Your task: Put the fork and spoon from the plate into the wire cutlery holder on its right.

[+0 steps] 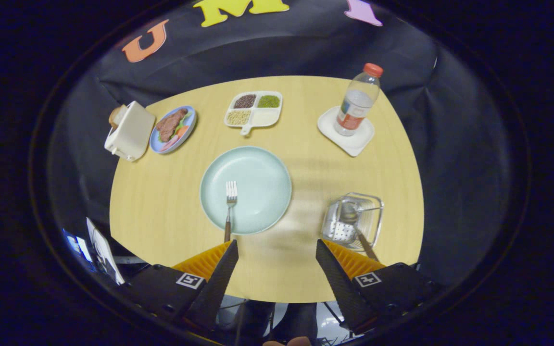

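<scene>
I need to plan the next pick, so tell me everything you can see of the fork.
The fork looks like metal at its tines and neck, with a darker, brownish handle. It lies flat on the pale green plate, tines pointing away from the gripper, handle reaching over the plate's near rim onto the table. The handle's end sits just ahead of the left finger. The open fingers touch nothing.
</scene>
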{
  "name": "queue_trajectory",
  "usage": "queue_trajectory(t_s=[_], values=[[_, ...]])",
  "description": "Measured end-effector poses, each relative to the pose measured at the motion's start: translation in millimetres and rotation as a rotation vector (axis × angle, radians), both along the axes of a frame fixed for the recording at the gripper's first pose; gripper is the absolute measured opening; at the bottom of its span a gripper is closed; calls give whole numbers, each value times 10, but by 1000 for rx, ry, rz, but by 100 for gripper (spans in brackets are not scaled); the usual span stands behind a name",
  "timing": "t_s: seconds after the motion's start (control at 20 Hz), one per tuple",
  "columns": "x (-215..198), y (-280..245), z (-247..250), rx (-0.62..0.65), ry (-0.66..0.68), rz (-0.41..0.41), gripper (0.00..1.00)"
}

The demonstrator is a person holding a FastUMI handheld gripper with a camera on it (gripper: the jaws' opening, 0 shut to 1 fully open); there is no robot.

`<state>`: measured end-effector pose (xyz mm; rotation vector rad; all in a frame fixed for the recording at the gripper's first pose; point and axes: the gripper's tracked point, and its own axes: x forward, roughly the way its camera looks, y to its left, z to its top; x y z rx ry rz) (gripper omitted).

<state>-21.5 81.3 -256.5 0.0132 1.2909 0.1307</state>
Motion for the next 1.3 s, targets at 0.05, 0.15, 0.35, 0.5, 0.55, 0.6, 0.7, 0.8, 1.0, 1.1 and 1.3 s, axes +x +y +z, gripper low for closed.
queue_trajectory(t_s=[0.05,0.15,0.35,0.5,0.55,0.6,0.7,0.8,1.0,1.1,1.3], values=[[-52,134,-97,7,22,10,97],[-149,344,-292,8,61,27,97],[-233,639,-648,-14,106,33,97],[-258,793,-893,-39,137,54,97],[-282,778,-994,-56,142,53,97],[-280,800,-1079,-59,148,45,97],[-233,876,-1180,-58,167,28,81],[-207,877,-1285,-67,179,9,61],[-174,830,-1363,-90,196,-21,22],[-167,778,-1328,-108,194,-9,5],[-110,693,-1149,-148,143,21,0]])
